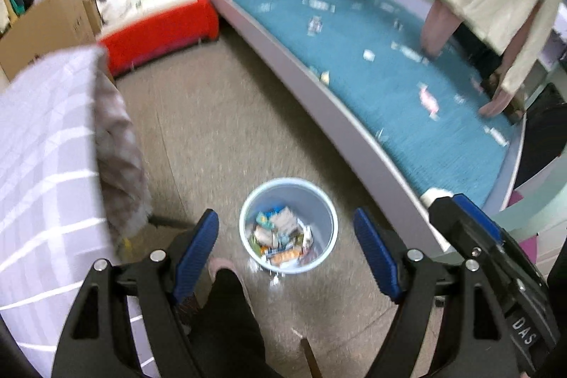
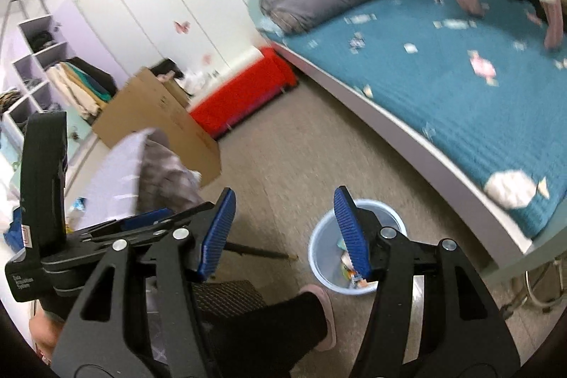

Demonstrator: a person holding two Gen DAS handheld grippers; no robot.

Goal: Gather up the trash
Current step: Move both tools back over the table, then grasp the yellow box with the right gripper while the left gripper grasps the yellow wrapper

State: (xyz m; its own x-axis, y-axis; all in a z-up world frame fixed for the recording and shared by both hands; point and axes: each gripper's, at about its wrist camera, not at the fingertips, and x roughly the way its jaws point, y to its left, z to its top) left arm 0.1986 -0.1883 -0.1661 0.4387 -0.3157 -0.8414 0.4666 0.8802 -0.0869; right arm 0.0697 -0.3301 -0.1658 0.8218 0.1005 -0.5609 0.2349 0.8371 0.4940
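Trash bin on the carpet beside the bed, already holding a heap of wrappers: part of the collecting done, by the look of it. Much left, though: wrappers and paper scraps scattered across the teal bed cover, a crumpled white wad near the bed's edge, one small scrap on the floor just beside the bin. Left gripper above the bin, jaws wide, nothing between them, bin framed in the gap. Right gripper likewise wide and empty, bin partly behind its right finger. Bed litter well apart from both grippers, up and to the right. Pictures blurred, so individual scraps hard to identify.
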